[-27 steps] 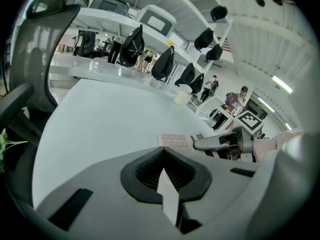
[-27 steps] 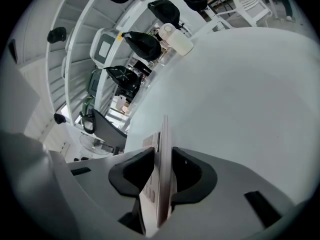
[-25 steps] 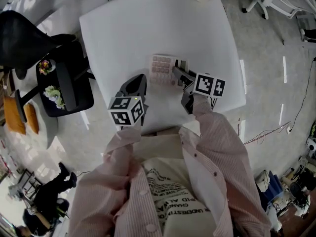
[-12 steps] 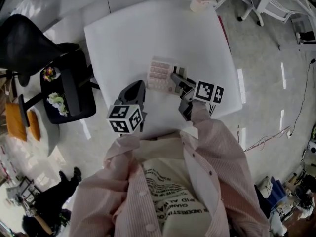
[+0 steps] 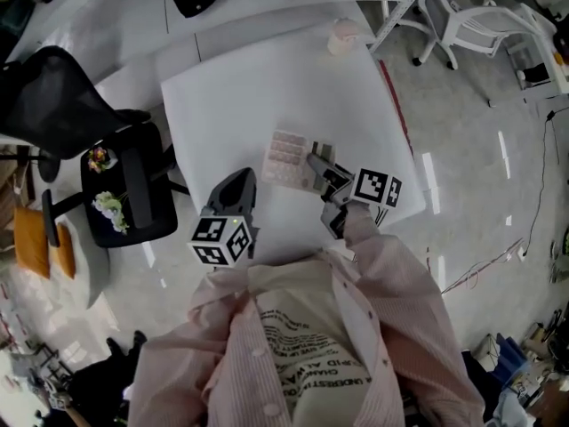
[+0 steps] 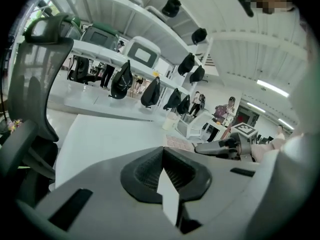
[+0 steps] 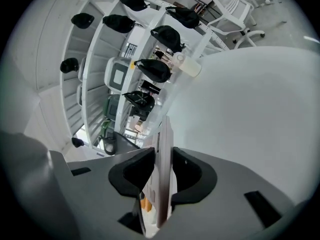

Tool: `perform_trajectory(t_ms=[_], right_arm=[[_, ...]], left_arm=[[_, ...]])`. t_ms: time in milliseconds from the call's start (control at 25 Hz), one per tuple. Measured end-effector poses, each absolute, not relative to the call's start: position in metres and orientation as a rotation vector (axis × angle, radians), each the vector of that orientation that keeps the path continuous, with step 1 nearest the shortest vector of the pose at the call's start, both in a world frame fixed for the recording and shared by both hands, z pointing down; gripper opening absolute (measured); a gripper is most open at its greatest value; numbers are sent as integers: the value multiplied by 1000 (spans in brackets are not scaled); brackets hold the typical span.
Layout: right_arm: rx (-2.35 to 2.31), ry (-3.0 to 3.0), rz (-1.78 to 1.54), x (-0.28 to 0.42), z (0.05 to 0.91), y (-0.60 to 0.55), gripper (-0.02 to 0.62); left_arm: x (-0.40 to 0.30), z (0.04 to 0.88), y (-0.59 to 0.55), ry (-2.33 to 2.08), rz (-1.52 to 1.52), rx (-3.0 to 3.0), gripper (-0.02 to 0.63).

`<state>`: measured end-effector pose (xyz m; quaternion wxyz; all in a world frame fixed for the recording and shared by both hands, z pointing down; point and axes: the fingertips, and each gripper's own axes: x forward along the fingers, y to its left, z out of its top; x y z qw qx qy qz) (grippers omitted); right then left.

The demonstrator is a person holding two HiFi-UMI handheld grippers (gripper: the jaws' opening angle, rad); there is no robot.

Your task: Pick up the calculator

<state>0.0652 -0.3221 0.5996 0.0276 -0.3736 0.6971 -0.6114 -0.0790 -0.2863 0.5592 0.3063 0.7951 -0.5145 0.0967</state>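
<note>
A pale calculator (image 5: 286, 158) with pink keys hangs over the white table (image 5: 267, 78), and my right gripper (image 5: 316, 163) is shut on its near edge. In the right gripper view the calculator (image 7: 164, 174) stands edge-on, with both pads of the gripper (image 7: 162, 159) pressed on its sides. My left gripper (image 5: 242, 178) hovers to the left of the calculator, apart from it, jaws together and empty. The left gripper view shows its closed jaws (image 6: 162, 154), with the calculator (image 6: 180, 143) and the right gripper (image 6: 220, 148) beyond them to the right.
A small pale cup (image 5: 342, 36) stands at the table's far edge. A black office chair (image 5: 62, 105) and a black stool with flowers (image 5: 124, 189) are to the left. White chairs (image 5: 462, 16) stand at the far right. Shelves with dark items line the back.
Both grippers have risen over the table. The calculator has come up with the right gripper, still held. The left gripper stays shut and empty.
</note>
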Motion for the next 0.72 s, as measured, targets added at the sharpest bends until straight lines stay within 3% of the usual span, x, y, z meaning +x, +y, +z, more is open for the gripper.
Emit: perform_trajectory(t_ms=[720], right_arm=[[-1064,2160,-1748,74,507,-301,109]], left_arm=[[-90,471,-266,-1461,78,2259,2]])
